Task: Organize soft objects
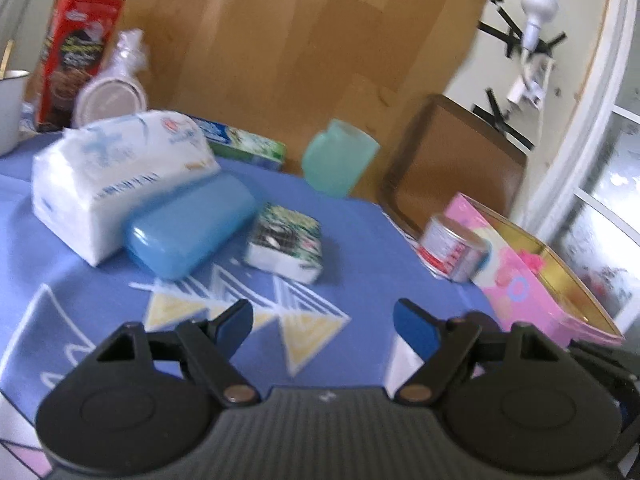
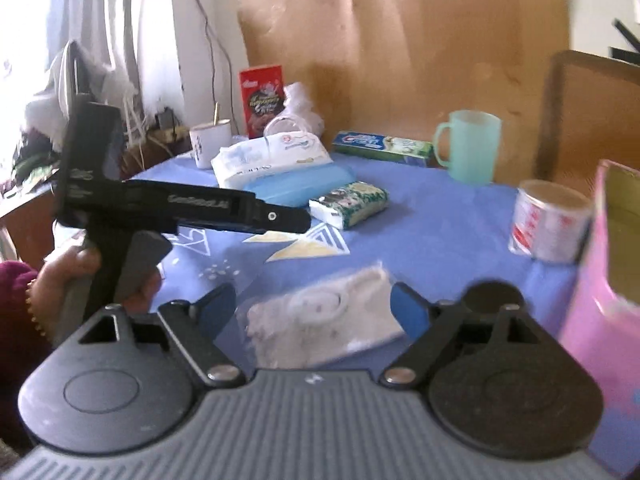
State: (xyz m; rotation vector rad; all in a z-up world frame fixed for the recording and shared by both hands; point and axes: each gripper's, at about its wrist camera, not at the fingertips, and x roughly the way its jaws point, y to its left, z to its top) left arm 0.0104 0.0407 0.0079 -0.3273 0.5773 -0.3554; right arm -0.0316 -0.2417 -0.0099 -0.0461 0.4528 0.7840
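Held the left gripper point(image 1: 320, 320) wide open and empty, low over the blue tablecloth point(image 1: 360, 240), gripping nothing. Left the large wipes pack point(image 1: 120, 176) at the far left of the cloth, leaning against the blue plastic case point(image 1: 188, 228), with the small tissue pack point(image 1: 286, 246) just beside the case to the right.

Further right, had the right gripper point(image 2: 312, 300) also spread open, with the white soft packet point(image 2: 324, 320) lying flat on the cloth between its fingers. Could not tell through the blur whether either pad touched it; showed no squeeze on it. Probably stood at the start of a pick.

To do it well, needed centring on the packet's thickest part rather than the thin clear edge at its left, then lowering until both pads reached past the top layer. Called for a slow, firm close, since the film would likely slip or bunch. Needed care on the right, with the tin can point(image 2: 548, 220) near and the pink box point(image 2: 600, 280), the likely destination, just beyond it; called for a lift clear of that wall before any carry across.
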